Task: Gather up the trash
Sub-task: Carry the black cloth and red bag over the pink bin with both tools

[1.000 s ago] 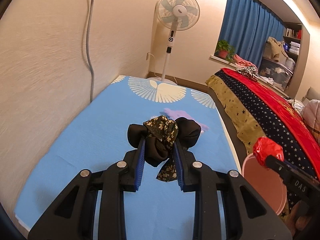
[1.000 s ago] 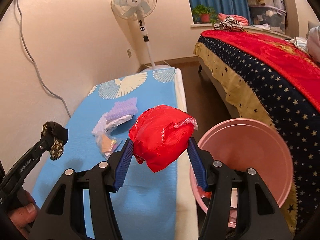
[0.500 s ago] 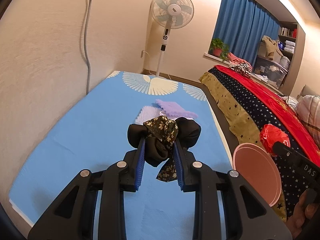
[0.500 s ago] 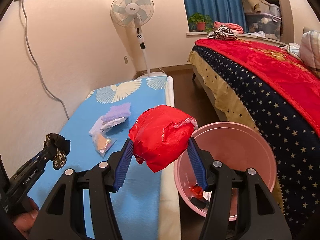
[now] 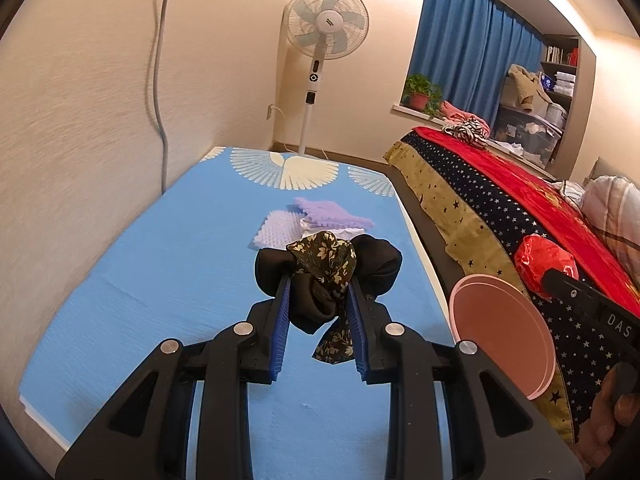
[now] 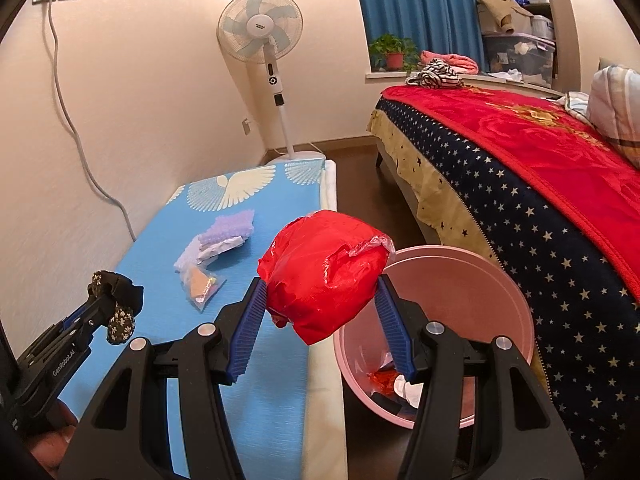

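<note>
My left gripper (image 5: 318, 286) is shut on a black and floral cloth bundle (image 5: 326, 276), held above the blue mat (image 5: 160, 264); it also shows in the right wrist view (image 6: 116, 300). My right gripper (image 6: 320, 284) is shut on a crumpled red plastic bag (image 6: 324, 272), held over the near left rim of the pink bin (image 6: 460, 292). The red bag also shows in the left wrist view (image 5: 540, 264) beside the bin (image 5: 500, 336). The bin holds some red and white scraps (image 6: 396, 384). On the mat lie purple and white foam pieces (image 6: 224, 232) and a clear packet (image 6: 202, 284).
A bed with a red and starred blanket (image 6: 540, 168) runs along the right of the bin. A standing fan (image 6: 260, 36) stands beyond the mat's far end. A wall with a hanging cable (image 6: 80, 144) borders the mat on the left. Dark floor (image 6: 360, 168) lies between mat and bed.
Both grippers have pulled back and risen with their loads still held. More of the mat, the bin's inside and the foam pieces have come into view.
</note>
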`<state>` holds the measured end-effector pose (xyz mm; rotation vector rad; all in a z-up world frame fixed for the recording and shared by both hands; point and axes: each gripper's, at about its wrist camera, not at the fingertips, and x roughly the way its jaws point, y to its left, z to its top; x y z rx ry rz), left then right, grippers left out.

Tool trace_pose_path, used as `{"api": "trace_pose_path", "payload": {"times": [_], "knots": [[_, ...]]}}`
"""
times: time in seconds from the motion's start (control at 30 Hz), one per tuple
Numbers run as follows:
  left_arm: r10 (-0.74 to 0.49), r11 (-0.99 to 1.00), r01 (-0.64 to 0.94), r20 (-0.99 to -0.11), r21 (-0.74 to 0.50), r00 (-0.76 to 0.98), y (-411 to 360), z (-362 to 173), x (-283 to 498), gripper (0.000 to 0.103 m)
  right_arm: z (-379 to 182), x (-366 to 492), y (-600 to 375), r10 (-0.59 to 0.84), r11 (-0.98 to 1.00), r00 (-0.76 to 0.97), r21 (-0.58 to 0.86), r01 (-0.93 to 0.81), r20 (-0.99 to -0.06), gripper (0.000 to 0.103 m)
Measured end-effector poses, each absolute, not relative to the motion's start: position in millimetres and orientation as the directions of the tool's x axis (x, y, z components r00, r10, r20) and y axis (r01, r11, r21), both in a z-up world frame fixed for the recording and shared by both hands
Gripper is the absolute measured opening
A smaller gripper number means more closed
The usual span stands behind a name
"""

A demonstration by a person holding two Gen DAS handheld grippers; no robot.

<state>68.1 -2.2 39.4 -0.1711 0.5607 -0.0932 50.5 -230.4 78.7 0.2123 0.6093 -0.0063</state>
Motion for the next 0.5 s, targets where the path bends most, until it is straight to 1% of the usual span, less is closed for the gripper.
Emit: {"api": "trace_pose_path", "payload": {"times": [0.5], "knots": [[-0.136,0.982,0.045,-0.526,-0.182,0.839,-5.1,38.5,70.1,0.027,78.4,52.1,-234.7,0.05,0.976,0.821,0.202,0.08,-0.569,0.056]]}}
